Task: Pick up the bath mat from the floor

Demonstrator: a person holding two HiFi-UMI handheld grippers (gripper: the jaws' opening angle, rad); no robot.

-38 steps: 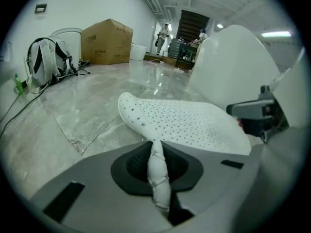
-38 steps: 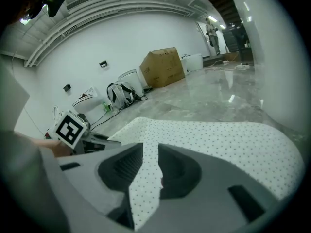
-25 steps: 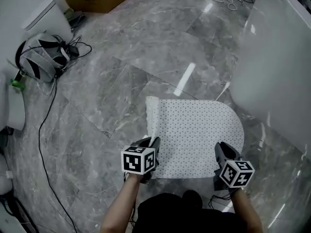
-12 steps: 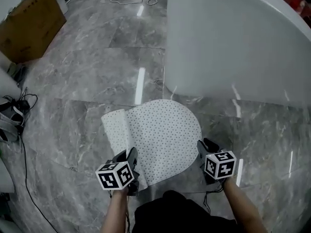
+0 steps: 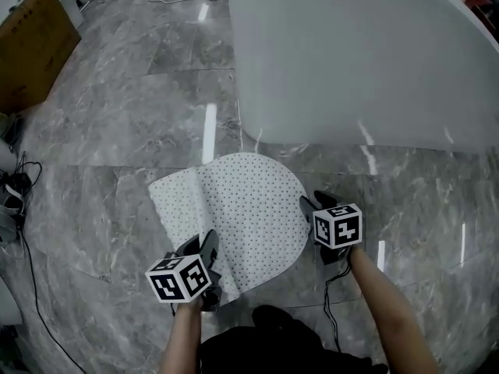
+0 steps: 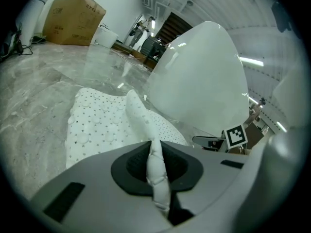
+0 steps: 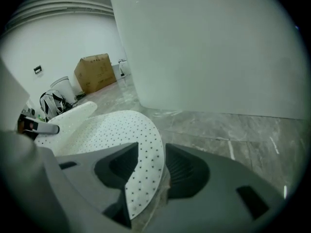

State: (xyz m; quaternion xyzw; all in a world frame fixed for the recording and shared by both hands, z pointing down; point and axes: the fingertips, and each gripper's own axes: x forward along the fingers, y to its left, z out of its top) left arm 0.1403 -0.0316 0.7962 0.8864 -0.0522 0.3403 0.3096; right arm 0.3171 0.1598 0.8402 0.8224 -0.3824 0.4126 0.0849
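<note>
bath mat clamped in left gripper — its other edge sits loose between right gripper jaws, just opened.

bath mat: white rubbery plastic, matt, perforated; raised studs on the folded flap.
floor: grey marble-look tile, polished, glossy.
bathtub: white, smooth, satin sheen, upper right.
cardboard box: brown board, matt, upper left.

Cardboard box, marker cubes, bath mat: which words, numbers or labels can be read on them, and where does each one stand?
No text can be read.
Cardboard box: dark print on its side, too small and blurred to read.
Left marker cube: black-and-white square pattern, no words.
Right marker cube: the same kind of pattern, no words.
Bath mat: only dots, no label visible.
</note>
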